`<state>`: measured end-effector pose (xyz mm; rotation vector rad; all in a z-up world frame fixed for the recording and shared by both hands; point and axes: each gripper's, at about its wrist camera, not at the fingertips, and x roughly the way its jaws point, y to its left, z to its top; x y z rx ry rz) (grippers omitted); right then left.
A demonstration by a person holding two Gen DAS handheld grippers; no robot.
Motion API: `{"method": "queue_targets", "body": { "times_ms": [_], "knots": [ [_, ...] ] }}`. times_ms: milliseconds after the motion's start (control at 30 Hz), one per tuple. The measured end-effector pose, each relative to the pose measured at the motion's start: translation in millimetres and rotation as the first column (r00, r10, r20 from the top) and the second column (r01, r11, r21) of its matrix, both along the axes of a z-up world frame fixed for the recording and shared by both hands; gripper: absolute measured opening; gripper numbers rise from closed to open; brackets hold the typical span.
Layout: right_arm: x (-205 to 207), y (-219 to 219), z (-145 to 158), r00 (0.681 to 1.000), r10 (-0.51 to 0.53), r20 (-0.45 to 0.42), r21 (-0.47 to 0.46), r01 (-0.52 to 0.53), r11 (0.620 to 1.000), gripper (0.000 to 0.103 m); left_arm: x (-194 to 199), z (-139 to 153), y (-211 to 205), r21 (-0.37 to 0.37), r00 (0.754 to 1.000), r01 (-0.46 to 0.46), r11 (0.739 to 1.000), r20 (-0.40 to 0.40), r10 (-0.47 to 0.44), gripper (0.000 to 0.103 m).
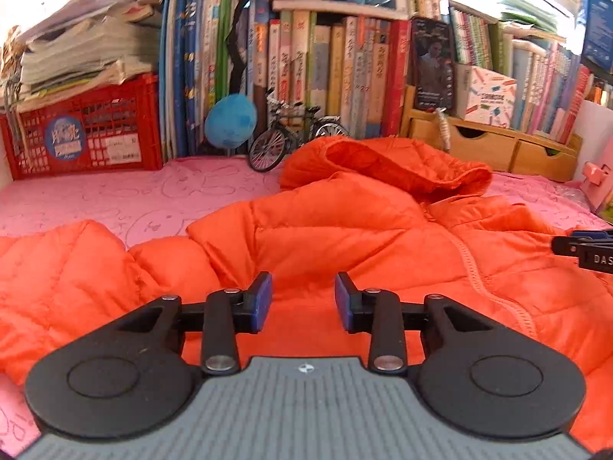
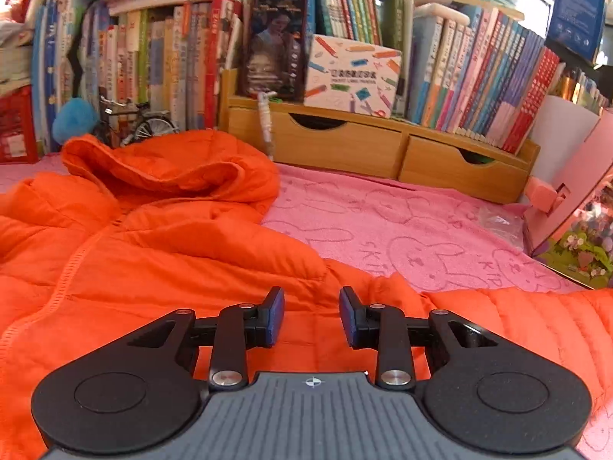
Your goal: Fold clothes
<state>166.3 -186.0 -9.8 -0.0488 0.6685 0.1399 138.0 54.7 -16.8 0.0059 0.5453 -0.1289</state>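
Note:
An orange quilted hooded jacket (image 1: 345, 237) lies spread on a pink bunny-print cloth (image 1: 115, 199), hood toward the books, zip seam running down its front. My left gripper (image 1: 303, 301) hovers low over the jacket's left body, open, nothing between its blue pads. The left sleeve (image 1: 57, 280) stretches off to the left. In the right wrist view the same jacket (image 2: 161, 253) fills the left and bottom; my right gripper (image 2: 312, 316) is open above its right side, near the right sleeve (image 2: 536, 322). The right gripper's tip (image 1: 582, 249) shows at the left view's right edge.
Behind the jacket stand rows of books (image 1: 325, 69), a red crate (image 1: 84, 134), a model bicycle (image 1: 291, 138), a blue plush ball (image 1: 230, 120), a phone (image 2: 277, 44) and wooden drawers (image 2: 383, 149). A pink box (image 2: 567, 199) sits at the right. Bare pink cloth (image 2: 402, 230) lies right of the hood.

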Motion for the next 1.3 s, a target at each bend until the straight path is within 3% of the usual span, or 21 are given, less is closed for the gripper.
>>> {"method": "queue_targets", "body": {
  "times_ms": [33, 100, 200, 333, 467, 600, 667, 767, 833, 900, 1033, 1067, 1100, 1300],
  "knots": [
    [-5.3, 7.8, 4.2, 0.999, 0.032, 0.002, 0.008, -0.032, 0.999, 0.036, -7.6, 0.4, -7.1, 0.021, 1.0, 0.028, 0.999, 0.012, -0.028, 0.059],
    [-15.9, 23.5, 12.6, 0.995, 0.097, 0.007, 0.024, -0.097, 0.995, 0.036, -12.7, -10.4, -16.7, 0.045, 0.997, 0.079, 0.996, -0.022, -0.078, 0.058],
    [-16.9, 50.2, 13.7, 0.985, 0.171, -0.023, 0.013, -0.171, 0.985, 0.036, -7.9, -23.4, -21.5, 0.046, 0.993, 0.08, 0.996, -0.088, -0.076, 0.059],
    [39.2, 58.6, -8.9, 0.994, 0.079, -0.07, -0.037, -0.082, 0.996, 0.035, -7.9, -24.7, -24.2, 0.063, 0.993, 0.079, 0.995, -0.092, -0.073, 0.059],
    [99.8, 41.6, -15.4, 0.997, -0.061, -0.042, -0.059, 0.058, 0.997, 0.035, -8.3, -25.9, -27.0, 0.082, 0.993, 0.078, 0.994, -0.092, -0.07, 0.059],
    [102.0, 38.5, -11.6, 0.994, -0.1, -0.05, -0.023, 0.099, 0.995, 0.037, -8.8, -27.1, -29.7, 0.1, 0.994, 0.077, 0.992, -0.091, -0.068, 0.061],
    [82.0, 45.4, -6.2, 0.998, -0.061, -0.031, -0.012, 0.061, 0.998, 0.038, -8.0, -27.3, -29.5, 0.098, 0.993, 0.076, 0.992, -0.093, -0.067, 0.061],
    [52.9, 59.9, 12.6, 0.991, 0.135, -0.014, 0.111, -0.132, 0.985, 0.038, -9.6, -27.2, -29.4, 0.094, 0.994, 0.073, 0.993, -0.092, -0.065, 0.061],
    [46.9, 78.4, 24.5, 0.954, 0.3, -0.028, 0.188, -0.29, 0.938, 0.037, -10.3, -27.2, -28.1, 0.084, 0.994, 0.072, 0.994, -0.092, -0.064, 0.061],
    [57.2, 104.3, 21.7, 0.922, 0.38, -0.079, 0.197, -0.359, 0.912, 0.024, -9.6, -27.1, -24.3, 0.057, 0.993, 0.07, 0.996, -0.096, -0.064, 0.061],
    [96.9, 142.9, -2.4, 0.921, 0.369, -0.122, 0.135, -0.353, 0.926, 0.014, -8.8, -26.9, -17.4, 0.017, 0.994, 0.055, 0.998, -0.1, -0.053, 0.061],
    [107.1, 149.6, -6.3, 0.924, 0.363, -0.123, 0.131, -0.347, 0.929, 0.006, -8.7, -26.8, -16.0, 0.01, 0.994, 0.05, 0.999, -0.101, -0.049, 0.061],
    [117.7, 152.7, -7.9, 0.925, 0.362, -0.119, 0.145, -0.344, 0.928, 0.004, -8.6, -26.7, -14.7, 0.002, 0.994, 0.046, 0.999, -0.102, -0.046, 0.061],
    [157.6, 161.4, -16.9, 0.954, 0.282, -0.102, 0.221, -0.254, 0.942, 0.003, -8.7, -26.4, -12.4, 0.001, 0.993, 0.042, 0.999, -0.108, -0.041, 0.064]
  ]
}}
